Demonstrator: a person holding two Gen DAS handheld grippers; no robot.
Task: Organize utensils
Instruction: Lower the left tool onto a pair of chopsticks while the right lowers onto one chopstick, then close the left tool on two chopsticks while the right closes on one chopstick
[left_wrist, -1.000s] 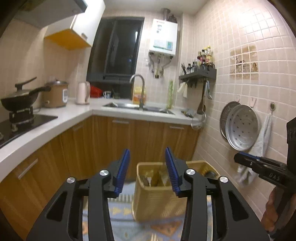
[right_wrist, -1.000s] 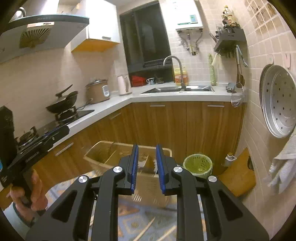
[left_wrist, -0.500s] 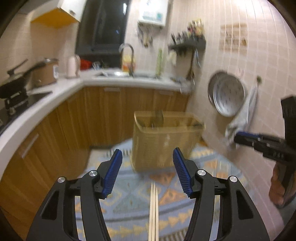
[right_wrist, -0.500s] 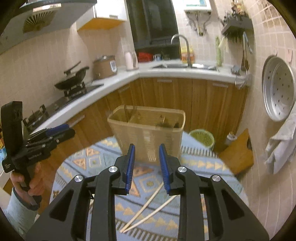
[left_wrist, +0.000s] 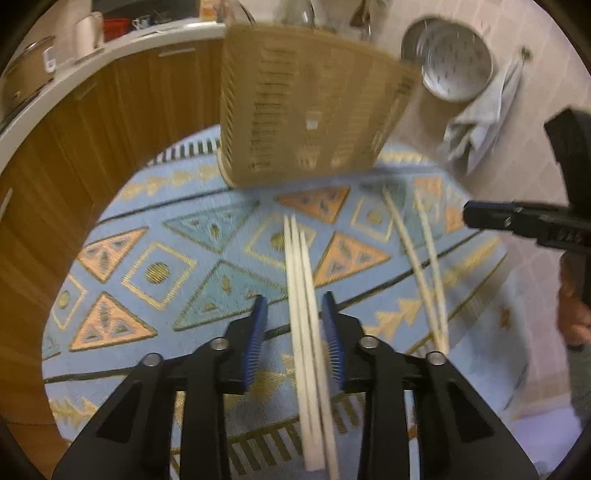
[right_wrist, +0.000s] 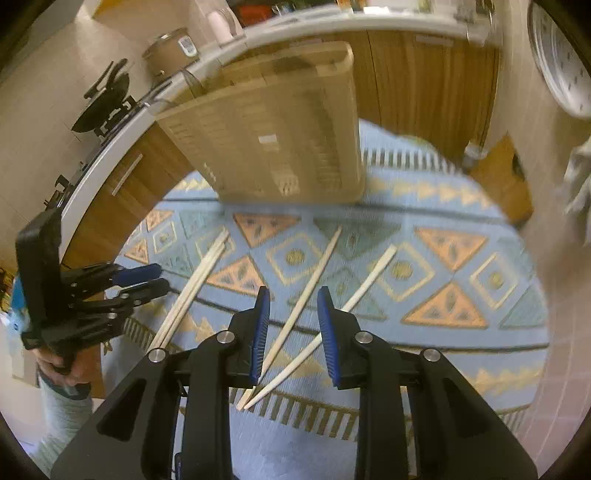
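Observation:
Pale wooden chopsticks lie on a blue patterned mat. One bundle of chopsticks lies between the fingers of my open left gripper, which hovers above it. A second pair of chopsticks lies to its right, and shows in the right wrist view beneath my open right gripper. The first bundle appears there at the left. A tan slatted utensil basket stands at the mat's far edge, also in the right wrist view.
Wooden cabinets under a white counter curve around the left. A perforated metal tray and a towel hang on the tiled right wall. A stove with a wok is at far left.
Both grippers have tilted down and dropped toward the mat. The chopsticks now lie between each gripper's fingers. The basket has shifted to the top of both views.

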